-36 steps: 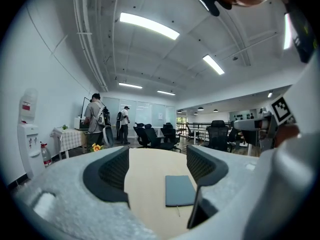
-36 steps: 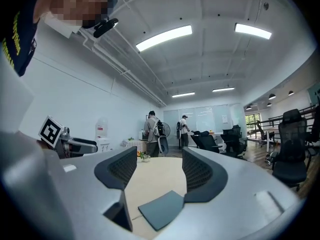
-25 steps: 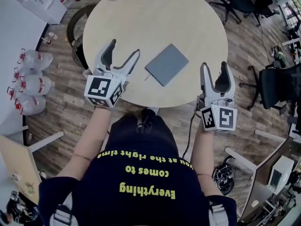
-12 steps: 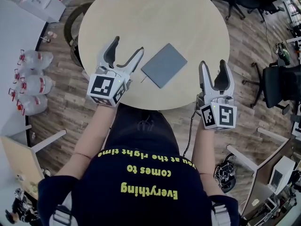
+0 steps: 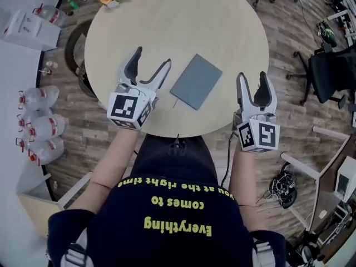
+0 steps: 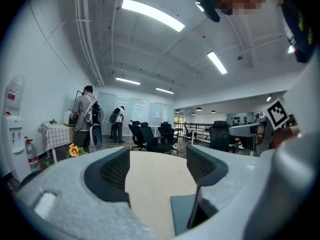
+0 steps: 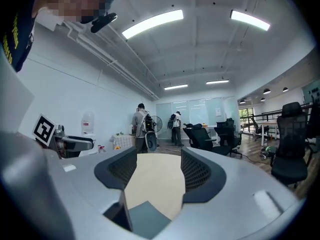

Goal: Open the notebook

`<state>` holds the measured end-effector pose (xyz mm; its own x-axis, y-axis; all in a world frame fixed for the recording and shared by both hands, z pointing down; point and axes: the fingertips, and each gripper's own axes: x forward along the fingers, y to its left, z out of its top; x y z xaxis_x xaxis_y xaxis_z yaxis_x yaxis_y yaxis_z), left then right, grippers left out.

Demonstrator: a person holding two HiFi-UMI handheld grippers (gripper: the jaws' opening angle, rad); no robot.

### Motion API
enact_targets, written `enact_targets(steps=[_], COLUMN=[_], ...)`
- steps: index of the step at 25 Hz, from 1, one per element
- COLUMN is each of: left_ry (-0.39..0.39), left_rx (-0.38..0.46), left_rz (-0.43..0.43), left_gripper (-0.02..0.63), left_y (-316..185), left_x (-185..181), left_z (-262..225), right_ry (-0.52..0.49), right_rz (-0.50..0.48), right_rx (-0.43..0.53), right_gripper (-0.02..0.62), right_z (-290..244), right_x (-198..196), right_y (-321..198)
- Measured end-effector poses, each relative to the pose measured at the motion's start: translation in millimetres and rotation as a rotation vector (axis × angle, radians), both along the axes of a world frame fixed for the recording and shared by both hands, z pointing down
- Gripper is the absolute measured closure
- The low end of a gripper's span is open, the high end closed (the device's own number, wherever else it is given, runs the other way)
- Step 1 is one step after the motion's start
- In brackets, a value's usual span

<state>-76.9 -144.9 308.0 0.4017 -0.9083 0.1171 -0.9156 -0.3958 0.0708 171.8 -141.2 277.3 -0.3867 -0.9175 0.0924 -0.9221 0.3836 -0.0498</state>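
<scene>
Left gripper (image 5: pixel 152 57) and right gripper (image 5: pixel 252 77) hover with jaws apart and empty, one on each side of the closed grey notebook (image 5: pixel 196 81), which lies near the round table's (image 5: pixel 183 21) near edge. This looks like the approach; the next move calls for catching the cover's edge.

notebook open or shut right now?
Shut. The notebook lies flat on the table, grey cover up, no pages showing. Left gripper and right gripper flank it, jaws apart, not touching.
</scene>
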Motion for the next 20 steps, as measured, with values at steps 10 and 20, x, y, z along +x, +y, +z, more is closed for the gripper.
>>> enact_targets(steps=[10, 20], left_ry=[0.008, -0.023], left_rx=[-0.074, -0.155], left_rz=[0.088, 0.142], left_gripper=[0.255, 0.266], left_y=[-20, -18], left_x=[-5, 11], left_z=[45, 95], right_ry=[-0.017, -0.034], right_rz=[0.090, 0.072], right_rx=[-0.175, -0.422], right_gripper=[0.324, 0.331], right_z=[73, 171], right_x=[-19, -34], right_y=[2, 16])
